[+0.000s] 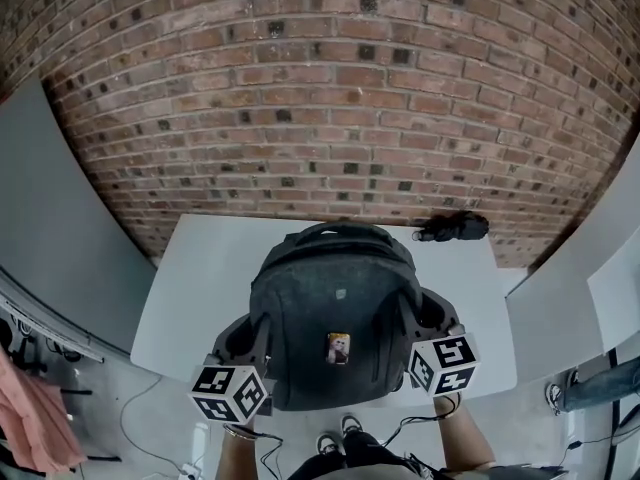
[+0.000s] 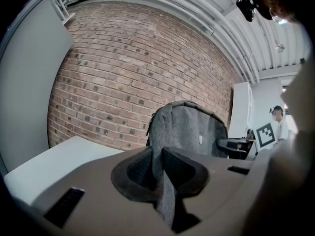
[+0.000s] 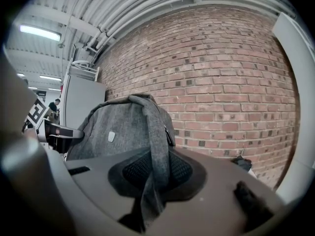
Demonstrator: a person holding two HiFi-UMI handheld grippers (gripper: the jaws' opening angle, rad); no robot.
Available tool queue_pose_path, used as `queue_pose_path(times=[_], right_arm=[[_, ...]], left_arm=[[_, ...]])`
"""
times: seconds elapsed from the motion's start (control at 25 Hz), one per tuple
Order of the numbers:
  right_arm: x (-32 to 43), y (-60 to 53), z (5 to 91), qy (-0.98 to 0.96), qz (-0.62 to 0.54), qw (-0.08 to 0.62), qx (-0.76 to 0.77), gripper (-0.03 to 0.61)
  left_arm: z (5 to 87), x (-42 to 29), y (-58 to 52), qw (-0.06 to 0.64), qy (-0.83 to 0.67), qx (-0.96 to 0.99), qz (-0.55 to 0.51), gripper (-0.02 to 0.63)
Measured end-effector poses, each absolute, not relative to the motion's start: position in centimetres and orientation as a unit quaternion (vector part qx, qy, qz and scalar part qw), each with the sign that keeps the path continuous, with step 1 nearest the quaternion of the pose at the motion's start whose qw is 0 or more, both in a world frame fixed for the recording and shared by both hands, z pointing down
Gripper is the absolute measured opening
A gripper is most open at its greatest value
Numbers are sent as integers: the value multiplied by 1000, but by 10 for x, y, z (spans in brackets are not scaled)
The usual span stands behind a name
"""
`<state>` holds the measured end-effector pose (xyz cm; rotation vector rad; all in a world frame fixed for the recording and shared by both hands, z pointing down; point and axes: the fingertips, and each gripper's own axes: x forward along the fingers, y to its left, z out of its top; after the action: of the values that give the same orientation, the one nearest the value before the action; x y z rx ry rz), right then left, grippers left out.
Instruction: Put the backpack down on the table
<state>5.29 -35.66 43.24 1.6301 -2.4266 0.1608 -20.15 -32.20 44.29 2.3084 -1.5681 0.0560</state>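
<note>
The left tongs (image 2: 160,175) are nearly closed, their dark padded jaws pinching a fold of grey woven strap (image 2: 167,200) that runs up to the dark grey fabric backpack (image 1: 335,318). The right tongs (image 3: 155,173) are closed just as narrowly on a matching grey strap (image 3: 156,141) at the backpack's other side. In the head view the square-marker cubes (image 1: 230,393) and (image 1: 443,365) sit at the near left and near right of the backpack, which stands upright between the two tongs over the white rectangular table (image 1: 190,298), its near end at the table's near edge. A small yellowish tag (image 1: 339,348) shows low on its front. On the far right corner of the table lies a small black object (image 1: 455,228), well apart from the backpack. Behind the table rises a red-brown brick wall (image 1: 320,98), flanked by a pale grey panel (image 1: 50,218) on the left and another (image 1: 575,278) on the right. White pipes (image 3: 147,4) run along the ceiling. The grey floor (image 1: 150,368) carries thin cables (image 1: 135,418), and a pink cloth (image 1: 30,418) is cut off at the near left edge. Whether the backpack's base rests on the table cannot be told, since the bag hides it. The black object is too small to identify.
</note>
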Motion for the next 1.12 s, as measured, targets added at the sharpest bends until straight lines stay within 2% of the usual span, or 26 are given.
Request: queue_pose_path(times=[1.12], right_arm=[[47, -470, 500, -848, 118, 122, 502, 66]], left_arm=[[499, -207, -428, 191, -599, 774, 74, 71]])
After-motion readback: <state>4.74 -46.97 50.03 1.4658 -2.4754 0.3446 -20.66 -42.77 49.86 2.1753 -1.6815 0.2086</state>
